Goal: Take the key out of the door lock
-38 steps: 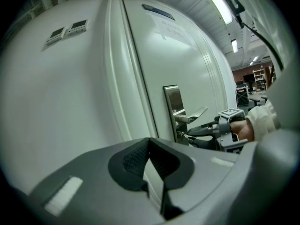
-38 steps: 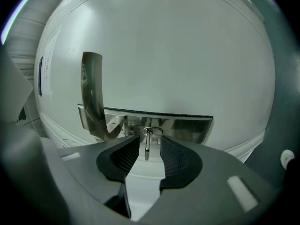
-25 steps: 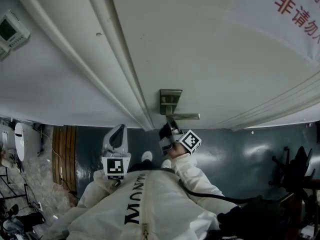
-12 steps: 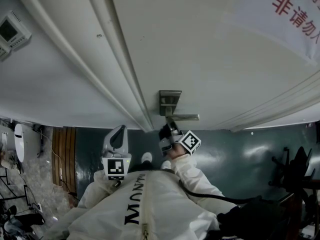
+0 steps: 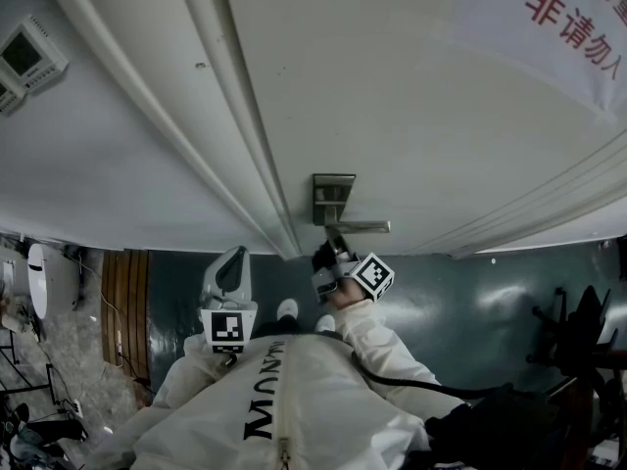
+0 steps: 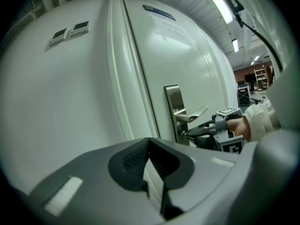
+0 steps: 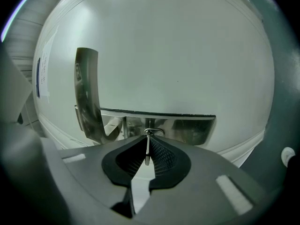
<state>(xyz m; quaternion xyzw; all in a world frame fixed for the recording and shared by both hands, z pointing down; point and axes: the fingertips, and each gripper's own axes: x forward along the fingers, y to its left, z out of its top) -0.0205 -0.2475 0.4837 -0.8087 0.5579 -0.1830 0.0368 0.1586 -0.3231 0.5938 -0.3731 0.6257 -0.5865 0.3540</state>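
The key (image 7: 147, 146) is a thin, flat piece of bright metal seen edge-on and upright, pinched between the dark ribbed fingers (image 7: 161, 154) of the right gripper (image 7: 147, 142). Its far end, where a small wire ring shows, meets the door lock (image 7: 86, 97). The lock is a tall brushed-steel plate on the white door, with a lever handle level just above the key.

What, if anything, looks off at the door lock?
Nothing stands out. The lock plate sits straight on the door, lever handle level. The right hand-held gripper is shut on the key just below the handle; the left hand-held gripper hangs back, shut and empty.
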